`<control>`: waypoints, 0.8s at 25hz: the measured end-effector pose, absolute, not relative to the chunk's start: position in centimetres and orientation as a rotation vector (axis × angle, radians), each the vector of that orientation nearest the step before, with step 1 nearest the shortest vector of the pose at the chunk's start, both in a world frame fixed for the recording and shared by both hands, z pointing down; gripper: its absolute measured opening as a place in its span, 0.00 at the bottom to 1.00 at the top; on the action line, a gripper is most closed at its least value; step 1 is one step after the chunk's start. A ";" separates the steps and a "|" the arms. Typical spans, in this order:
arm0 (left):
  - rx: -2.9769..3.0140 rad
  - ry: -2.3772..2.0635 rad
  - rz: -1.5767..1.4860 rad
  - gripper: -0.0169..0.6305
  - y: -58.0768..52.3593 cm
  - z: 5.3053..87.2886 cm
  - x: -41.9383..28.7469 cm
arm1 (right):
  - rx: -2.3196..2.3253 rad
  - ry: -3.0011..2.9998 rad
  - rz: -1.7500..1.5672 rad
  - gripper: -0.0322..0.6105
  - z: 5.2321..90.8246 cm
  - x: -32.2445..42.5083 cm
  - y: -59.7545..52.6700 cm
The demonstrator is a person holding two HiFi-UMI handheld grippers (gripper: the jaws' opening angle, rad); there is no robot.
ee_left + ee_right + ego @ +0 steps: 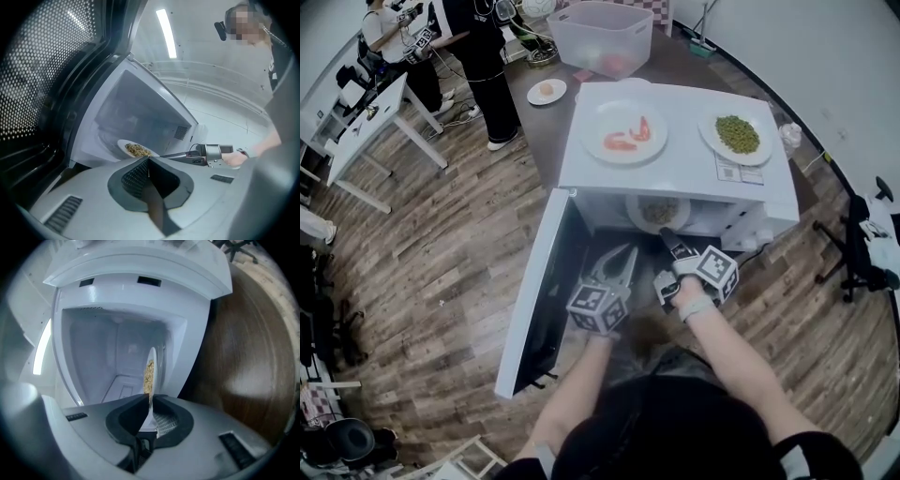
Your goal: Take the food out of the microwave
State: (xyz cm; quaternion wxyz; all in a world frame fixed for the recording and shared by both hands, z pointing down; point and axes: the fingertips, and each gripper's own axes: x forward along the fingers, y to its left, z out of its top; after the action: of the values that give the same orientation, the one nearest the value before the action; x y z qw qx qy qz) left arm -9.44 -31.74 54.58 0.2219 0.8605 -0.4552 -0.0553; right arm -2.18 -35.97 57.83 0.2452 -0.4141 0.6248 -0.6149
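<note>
A white microwave (684, 173) stands on a dark brown surface (534, 131), and its door (539, 300) swings wide open to the left. Inside, a white plate (151, 376) sits near the front edge of the microwave floor, just inside the opening. The food (137, 150) on it is a small heap of brown grainy bits. The right hand-held gripper (150, 401) reaches into the opening and pinches the near rim of the plate between its two jaws. It is turned on its side, so the jaws lie above and below the rim. The left hand-held gripper (149, 161) is in front of the opening, between the door and the right one. Its jaws are pressed together with nothing in them. Two more plates sit on top of the microwave. The shrimp plate (600, 117) is near the middle of the top, with pink shrimp (628, 139) on it. The pea plate (710, 136) is by the right edge, with green peas (738, 133) on it. Behind the microwave, on the surface, are a clear bin (605, 37) and a small plate (534, 97).
</note>
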 end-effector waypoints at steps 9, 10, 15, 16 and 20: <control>2.225 -1.178 -0.179 0.12 -31.5 55.3 -7.9 | -1.103 1.716 -1.683 0.08 57.7 -1.4 -34.4; 2.196 -1.158 -0.192 0.12 -31.6 55.3 -7.7 | -1.102 1.721 -1.681 0.08 57.7 -1.3 -34.3; 2.075 -1.081 -0.246 0.20 -32.0 55.5 -6.8 | -1.088 1.730 -1.689 0.08 57.5 -1.4 -33.8; 2.052 -1.066 -0.260 0.22 -31.9 55.6 -6.6 | -1.083 1.733 -1.691 0.08 57.5 -1.4 -33.6; 1.993 -1.035 -0.294 0.22 -31.6 56.2 -6.5 | -1.069 1.745 -1.702 0.08 57.4 -1.4 -33.1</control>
State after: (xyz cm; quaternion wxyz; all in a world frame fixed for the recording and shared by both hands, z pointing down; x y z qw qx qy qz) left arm -6.46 -31.58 56.16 0.4247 0.7967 -0.4136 -0.1177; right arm -1.42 -33.08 57.41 0.2376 -0.3902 0.6369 -0.6210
